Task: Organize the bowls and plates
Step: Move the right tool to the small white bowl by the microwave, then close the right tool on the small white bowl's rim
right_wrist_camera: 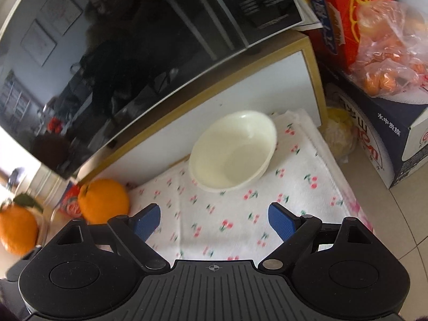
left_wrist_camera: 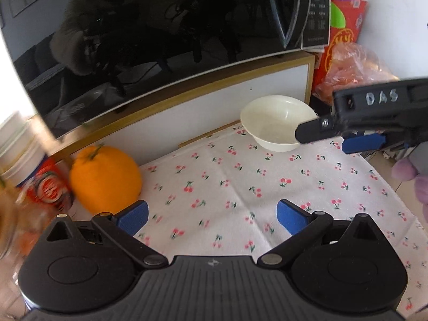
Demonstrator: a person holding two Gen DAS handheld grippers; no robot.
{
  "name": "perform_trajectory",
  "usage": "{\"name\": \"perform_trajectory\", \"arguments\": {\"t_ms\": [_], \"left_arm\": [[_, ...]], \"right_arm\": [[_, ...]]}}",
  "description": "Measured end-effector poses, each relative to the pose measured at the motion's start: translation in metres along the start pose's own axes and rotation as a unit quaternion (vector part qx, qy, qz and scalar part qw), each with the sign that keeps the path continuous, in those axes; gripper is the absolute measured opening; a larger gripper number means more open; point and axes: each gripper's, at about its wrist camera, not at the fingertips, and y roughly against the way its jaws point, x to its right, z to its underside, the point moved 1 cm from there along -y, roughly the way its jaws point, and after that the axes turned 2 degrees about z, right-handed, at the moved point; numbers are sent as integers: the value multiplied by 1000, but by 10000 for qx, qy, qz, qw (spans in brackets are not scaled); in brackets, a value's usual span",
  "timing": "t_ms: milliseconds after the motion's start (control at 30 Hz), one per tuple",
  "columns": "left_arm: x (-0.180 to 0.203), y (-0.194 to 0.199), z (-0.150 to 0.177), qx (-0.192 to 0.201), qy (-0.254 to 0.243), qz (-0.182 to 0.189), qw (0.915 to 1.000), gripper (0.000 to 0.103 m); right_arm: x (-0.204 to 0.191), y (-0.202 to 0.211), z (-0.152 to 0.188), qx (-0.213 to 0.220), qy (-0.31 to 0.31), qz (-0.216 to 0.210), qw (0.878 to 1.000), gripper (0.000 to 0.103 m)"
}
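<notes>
A cream bowl (left_wrist_camera: pixel 270 123) (right_wrist_camera: pixel 232 149) stands upright and empty at the far end of a cherry-print cloth (left_wrist_camera: pixel 227 187) (right_wrist_camera: pixel 227 214), against a white cabinet. My right gripper (right_wrist_camera: pixel 214 222) is open, with only cloth between its blue pads (right_wrist_camera: pixel 282 222); the bowl lies just ahead of them. In the left wrist view the right gripper (left_wrist_camera: pixel 322 140) comes in from the right, and its black finger crosses the bowl's near right rim. My left gripper (left_wrist_camera: pixel 211 218) is open over the middle of the cloth, well short of the bowl. No plate shows in either view.
A black microwave (left_wrist_camera: pixel 160 40) sits on the white wood-trimmed cabinet (left_wrist_camera: pixel 214 107) behind the cloth. An orange (left_wrist_camera: pixel 105 176) and a red can (left_wrist_camera: pixel 48 184) stand to the left. Right of the bowl are a bag of oranges (right_wrist_camera: pixel 388 58), a red box (right_wrist_camera: pixel 355 13) and a dark blue box (right_wrist_camera: pixel 379 139).
</notes>
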Motion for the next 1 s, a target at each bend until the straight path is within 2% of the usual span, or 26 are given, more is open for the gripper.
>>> {"name": "perform_trajectory", "arguments": {"t_ms": [467, 1000], "left_arm": [[22, -63, -10, 188, -433, 718, 9963, 102], [47, -87, -25, 729, -649, 839, 9917, 101]], "right_arm": [[33, -24, -12, 315, -725, -124, 9968, 90], [60, -42, -19, 557, -1068, -117, 9927, 89]]}}
